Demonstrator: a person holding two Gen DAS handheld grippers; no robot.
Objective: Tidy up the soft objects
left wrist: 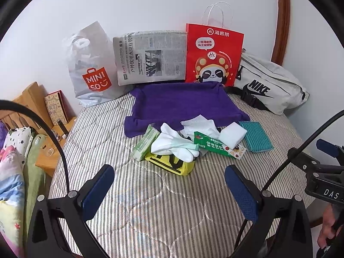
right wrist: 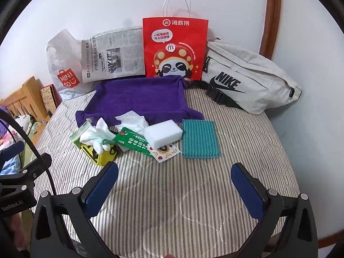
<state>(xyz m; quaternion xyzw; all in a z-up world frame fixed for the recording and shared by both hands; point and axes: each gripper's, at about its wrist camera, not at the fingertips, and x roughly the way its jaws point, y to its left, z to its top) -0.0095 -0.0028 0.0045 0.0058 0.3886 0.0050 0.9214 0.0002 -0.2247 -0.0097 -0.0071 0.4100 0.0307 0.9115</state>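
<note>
A pile of soft things lies mid-bed in front of a purple towel tray (left wrist: 182, 105) (right wrist: 139, 99): white gloves (left wrist: 172, 144) (right wrist: 96, 135), a white sponge (left wrist: 233, 136) (right wrist: 163, 134), a teal cloth (left wrist: 255, 136) (right wrist: 200, 138), a white crumpled cloth (left wrist: 200, 125) (right wrist: 131, 119), a green tissue pack (left wrist: 145, 143) (right wrist: 78, 134), a yellow pouch (left wrist: 172, 163) (right wrist: 101, 153) and a green packet (left wrist: 215, 147) (right wrist: 133, 143). My left gripper (left wrist: 169, 191) is open and empty, short of the pile. My right gripper (right wrist: 175, 190) is open and empty, also short of it.
A Miniso bag (left wrist: 90, 68) (right wrist: 62, 64), a newspaper (left wrist: 150, 58) (right wrist: 111, 58), a red paper bag (left wrist: 212, 56) (right wrist: 174, 47) and a white Nike bag (left wrist: 268, 86) (right wrist: 247, 79) lean along the wall. A wooden nightstand (left wrist: 49, 157) stands left of the striped bed (left wrist: 150, 204).
</note>
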